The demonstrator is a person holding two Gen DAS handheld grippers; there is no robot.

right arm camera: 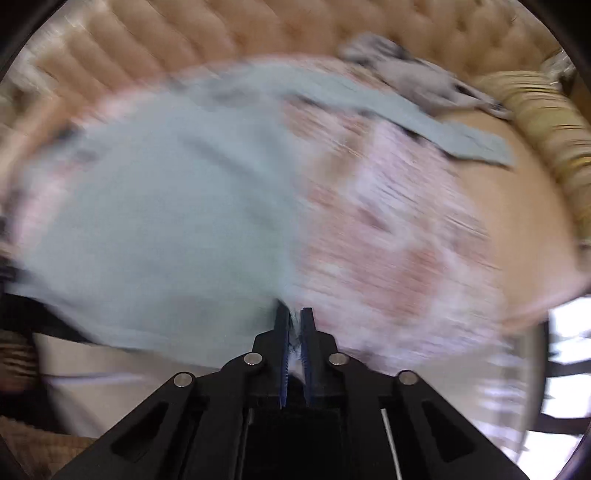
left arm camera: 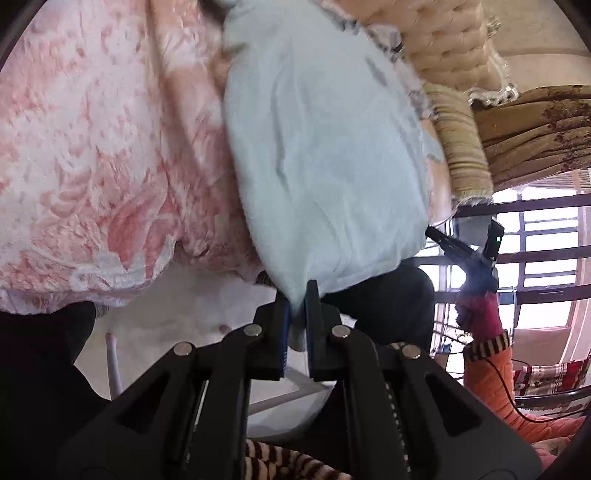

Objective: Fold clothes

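Observation:
A pale blue garment [left arm camera: 325, 147] lies spread over the pink floral bedspread [left arm camera: 92, 147]. My left gripper [left arm camera: 297, 291] is shut on its near corner, with cloth bunched between the blue pads. In the blurred right wrist view the same garment [right arm camera: 155, 206] fills the left half, and one sleeve [right arm camera: 461, 136] trails off to the right. My right gripper [right arm camera: 294, 311] is shut on the garment's near edge, with a strip of cloth between its narrow-set pads. In the left wrist view that right gripper [left arm camera: 434, 234] reaches the garment's right edge, held by a red-gloved hand [left arm camera: 476, 306] with an orange sleeve.
A tufted beige headboard [right arm camera: 258, 29] runs behind the bed. A grey garment [right arm camera: 417, 77] lies near it. A ribbed gold bolster [right arm camera: 554, 147] sits at the right side. A barred window [left arm camera: 535, 240] and brown curtain [left arm camera: 535, 129] stand beyond. The person's dark trouser legs [left arm camera: 37, 350] are at the bed's near edge.

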